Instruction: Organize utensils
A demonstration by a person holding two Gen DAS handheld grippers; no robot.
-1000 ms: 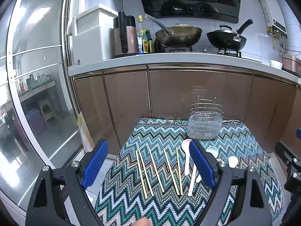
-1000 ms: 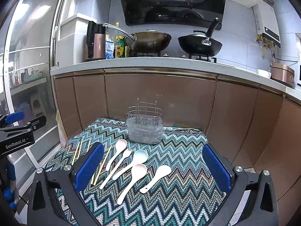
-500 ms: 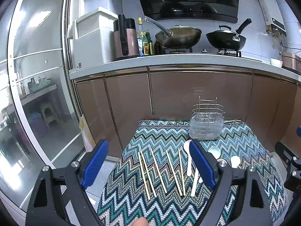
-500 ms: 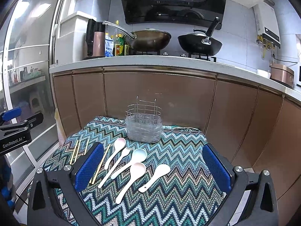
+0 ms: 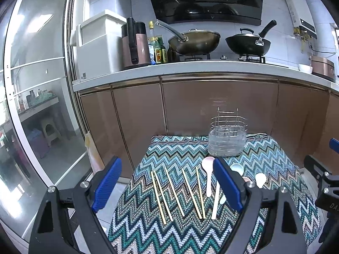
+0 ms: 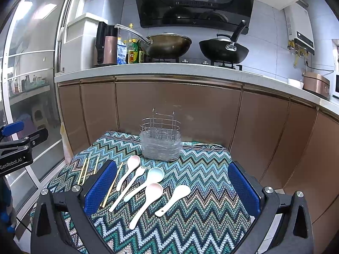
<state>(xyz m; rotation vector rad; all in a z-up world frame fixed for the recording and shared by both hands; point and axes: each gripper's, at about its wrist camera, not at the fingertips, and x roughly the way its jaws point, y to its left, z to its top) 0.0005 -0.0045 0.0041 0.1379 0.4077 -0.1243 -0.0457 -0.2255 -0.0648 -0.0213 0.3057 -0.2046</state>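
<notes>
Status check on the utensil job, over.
Left gripper and right gripper: jaws open, nothing held. Chopsticks, spoons and fork flat on the cloth; wire holder looks empty. Nothing in the way.

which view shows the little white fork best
The right wrist view. The white fork lies in full sight there, tines included, between a pink spoon and a blue spoon. In the left wrist view only its handle shows; the left gripper's finger covers the tines.
</notes>
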